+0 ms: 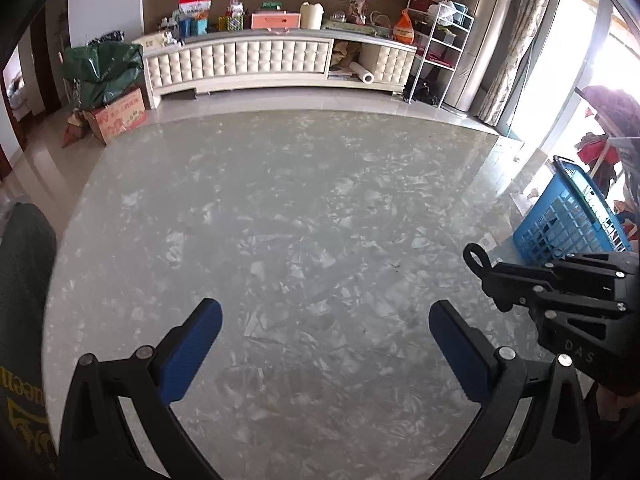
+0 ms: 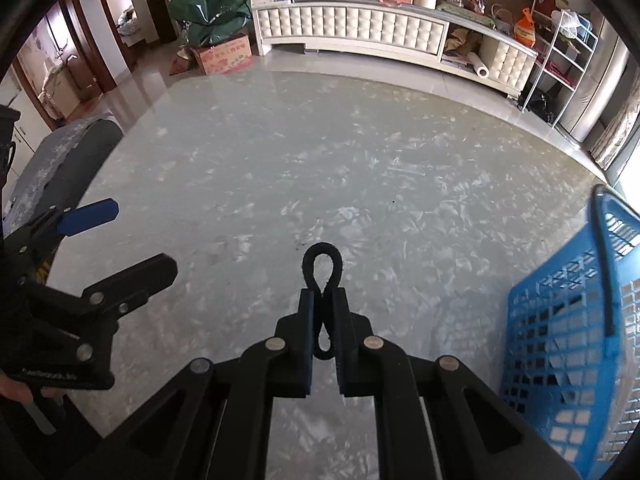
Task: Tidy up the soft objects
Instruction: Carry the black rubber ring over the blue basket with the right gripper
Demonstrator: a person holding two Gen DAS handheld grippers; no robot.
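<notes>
right gripper (image 2: pixel 323 320) jaws clenched on a black hair tie (image 2: pixel 322 268); left gripper (image 1: pixel 324 344) jaws released; blue basket (image 2: pixel 568 344) contents unclear.

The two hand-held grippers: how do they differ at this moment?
The left hand-held gripper is open and holds nothing; the right hand-held gripper is shut on a black hair tie. The right one is beside the blue basket; the left is farther away. Both hover over the marbled table.

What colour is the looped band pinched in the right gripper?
Black. The hair band shows best in the right wrist view, clamped in the right gripper.
</notes>
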